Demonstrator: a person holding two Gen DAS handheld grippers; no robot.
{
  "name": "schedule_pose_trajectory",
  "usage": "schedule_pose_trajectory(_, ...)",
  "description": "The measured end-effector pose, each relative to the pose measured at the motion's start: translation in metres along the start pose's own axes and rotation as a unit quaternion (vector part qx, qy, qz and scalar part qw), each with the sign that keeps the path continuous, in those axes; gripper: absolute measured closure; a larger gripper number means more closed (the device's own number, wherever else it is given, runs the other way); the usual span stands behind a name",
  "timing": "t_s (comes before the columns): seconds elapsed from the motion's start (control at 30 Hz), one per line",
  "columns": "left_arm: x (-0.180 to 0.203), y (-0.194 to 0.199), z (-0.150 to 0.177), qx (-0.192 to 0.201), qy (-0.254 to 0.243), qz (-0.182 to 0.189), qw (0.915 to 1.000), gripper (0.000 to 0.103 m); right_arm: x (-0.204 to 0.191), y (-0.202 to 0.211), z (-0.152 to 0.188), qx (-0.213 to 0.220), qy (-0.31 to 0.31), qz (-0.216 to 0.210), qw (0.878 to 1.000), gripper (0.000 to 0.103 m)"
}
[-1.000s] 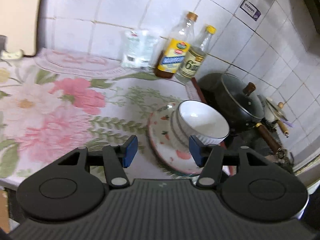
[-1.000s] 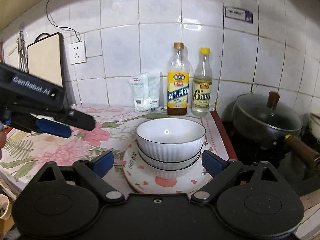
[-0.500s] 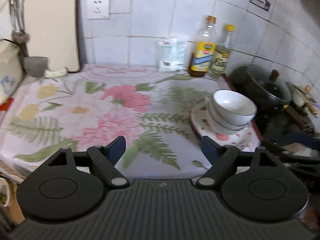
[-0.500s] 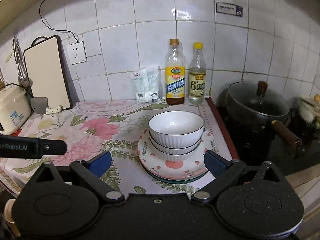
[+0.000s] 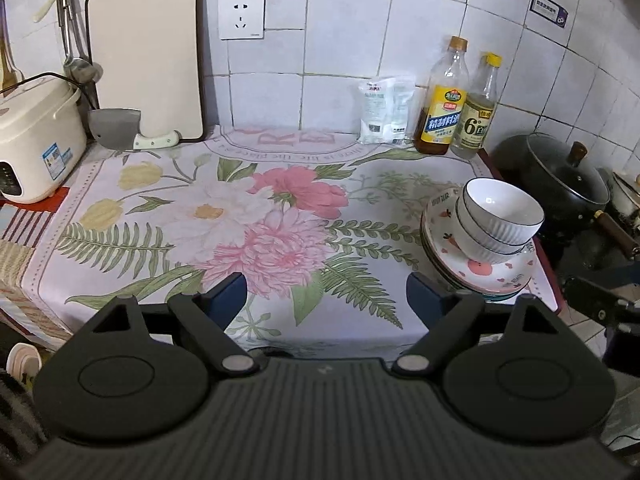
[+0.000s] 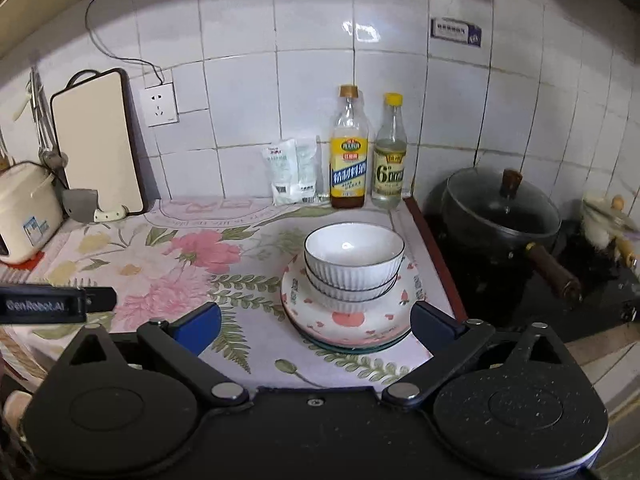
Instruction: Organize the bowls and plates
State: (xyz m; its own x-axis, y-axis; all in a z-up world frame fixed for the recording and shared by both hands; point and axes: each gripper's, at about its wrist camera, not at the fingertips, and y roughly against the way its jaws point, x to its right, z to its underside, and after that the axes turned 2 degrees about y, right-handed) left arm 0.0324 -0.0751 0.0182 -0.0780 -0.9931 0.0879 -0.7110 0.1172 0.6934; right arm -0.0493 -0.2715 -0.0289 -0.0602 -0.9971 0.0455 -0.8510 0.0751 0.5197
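Having backed off, both grippers gape, bowls stacked.

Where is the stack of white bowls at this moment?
In the right wrist view the stack of white bowls sits on the patterned plates, at the right edge of the floral cloth, in front of the two bottles.

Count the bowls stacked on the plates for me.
3 bowls, nested on the plates at the counter's right end: top bowl, middle bowl, bottom bowl mostly hidden. More could be nested unseen.
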Motion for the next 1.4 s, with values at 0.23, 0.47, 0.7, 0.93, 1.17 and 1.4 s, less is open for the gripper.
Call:
schedule_pose_trajectory(0.23, -0.002, 0.005, 0.005, -0.007, -0.012, -0.021, 0.9997, 0.016, -0.008, -0.001, 0.003, -0.003, 0.029, 0.015, 0.999, 0.001)
schedule_pose_trajectory(0.47, 0.0, 0.01, 0.005, -0.02, -0.033, -0.031, 0.9988, 0.016, -0.008, -0.002, 0.003, -0.01, 0.023, 0.029, 0.999, 0.001)
schedule_pose_trajectory(0.7, 0.002, 0.014, 0.005, -0.012, -0.04, -0.036, 0.9985, 0.016, -0.012, 0.008, -0.002, -0.005, 0.013, 0.029, 0.999, 0.001)
schedule_pose_trajectory(0.93, 0.002, 0.016, 0.006, -0.013, -0.039, -0.035, 0.9985, 0.016, -0.019, 0.016, 0.0, 0.007, 0.022, 0.029, 0.999, 0.001)
schedule_pose_trajectory(1.17, 0.002, 0.024, 0.007, 0.004, -0.036, -0.039, 0.9986, 0.016, -0.017, 0.015, 0.005, 0.019, 0.01, 0.03, 0.999, 0.001)
schedule_pose_trajectory(1.4, 0.002, 0.033, 0.009, 0.023, -0.039, -0.046, 0.998, 0.016, -0.015, 0.017, 0.01, 0.044, 0.003, 0.034, 0.998, 0.001)
